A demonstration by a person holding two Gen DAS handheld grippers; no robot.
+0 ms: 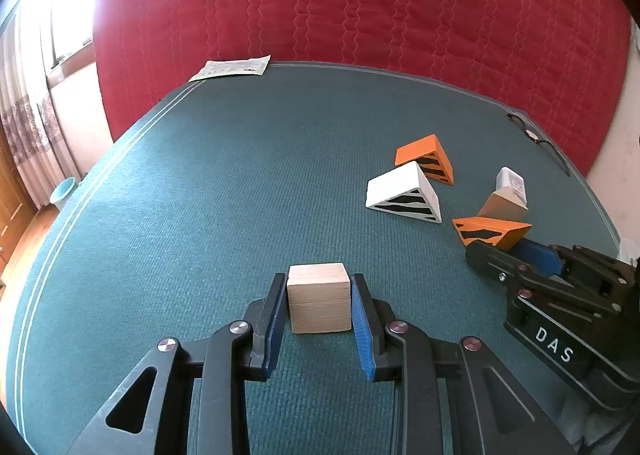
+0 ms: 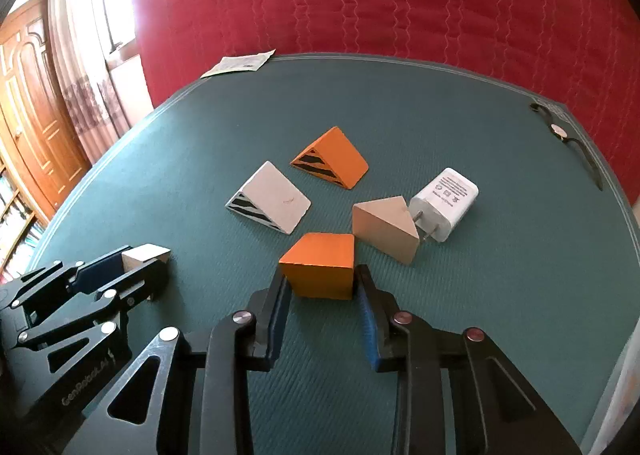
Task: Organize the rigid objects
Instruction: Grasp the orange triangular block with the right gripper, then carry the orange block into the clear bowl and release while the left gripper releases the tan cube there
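Left wrist: left hand-held gripper (image 1: pixel 319 287) clamps wooden cube (image 1: pixel 319 298) on green table (image 1: pixel 200 195)

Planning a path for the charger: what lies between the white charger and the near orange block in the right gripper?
The plain wooden wedge lies between the white charger and the orange block in the right gripper, as the right wrist view shows.

Left gripper (image 1: pixel 319 301) jaws closed on load, right gripper (image 2: pixel 322 283) likewise

"DAS" on right gripper (image 1: pixel 508 251); "GenRobot.AI" on left gripper (image 2: pixel 142 269)
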